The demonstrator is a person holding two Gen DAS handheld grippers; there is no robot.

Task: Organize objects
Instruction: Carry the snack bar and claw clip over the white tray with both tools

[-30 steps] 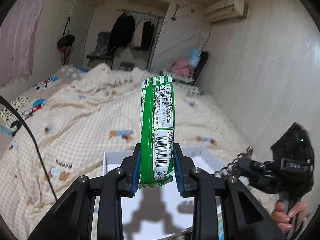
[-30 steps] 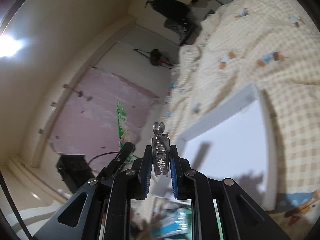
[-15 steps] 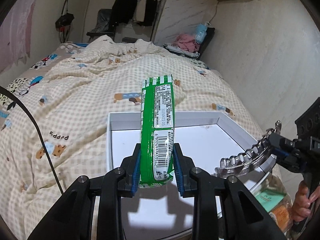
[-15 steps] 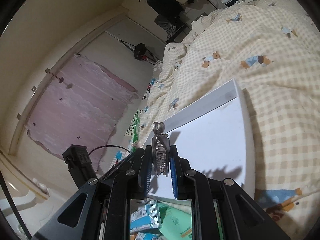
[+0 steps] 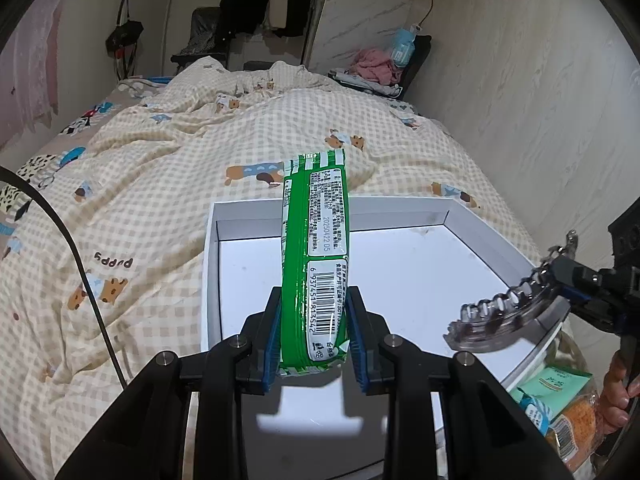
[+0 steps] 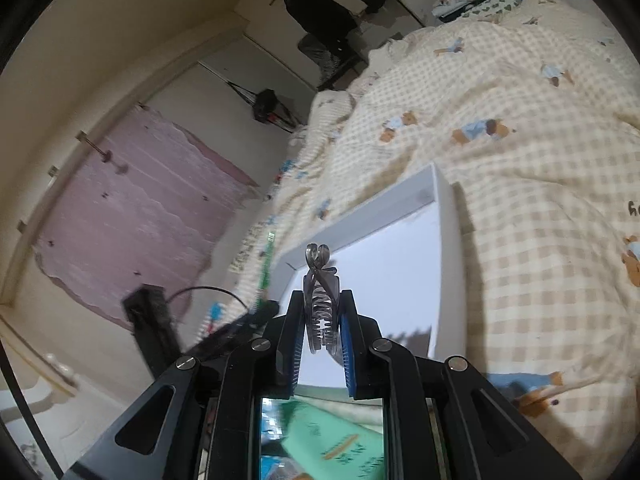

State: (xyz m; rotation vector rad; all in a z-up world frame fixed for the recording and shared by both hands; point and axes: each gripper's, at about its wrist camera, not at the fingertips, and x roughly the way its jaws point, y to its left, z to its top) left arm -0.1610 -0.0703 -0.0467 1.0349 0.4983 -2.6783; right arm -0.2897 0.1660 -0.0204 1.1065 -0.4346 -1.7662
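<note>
Snack pkt point(image 5: 314, 256) base behind claw pads point(image 5: 273, 344).

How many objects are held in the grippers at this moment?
2. The left gripper holds a green packet upright above the white tray. The right gripper holds a grey hair claw clip over the tray's right edge.

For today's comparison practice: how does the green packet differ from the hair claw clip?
The green packet is opaque, flat and printed with a barcode; the hair claw clip is translucent grey and toothed. The packet stands upright, the clip lies sideways. Both are gripped above the white tray.
</note>
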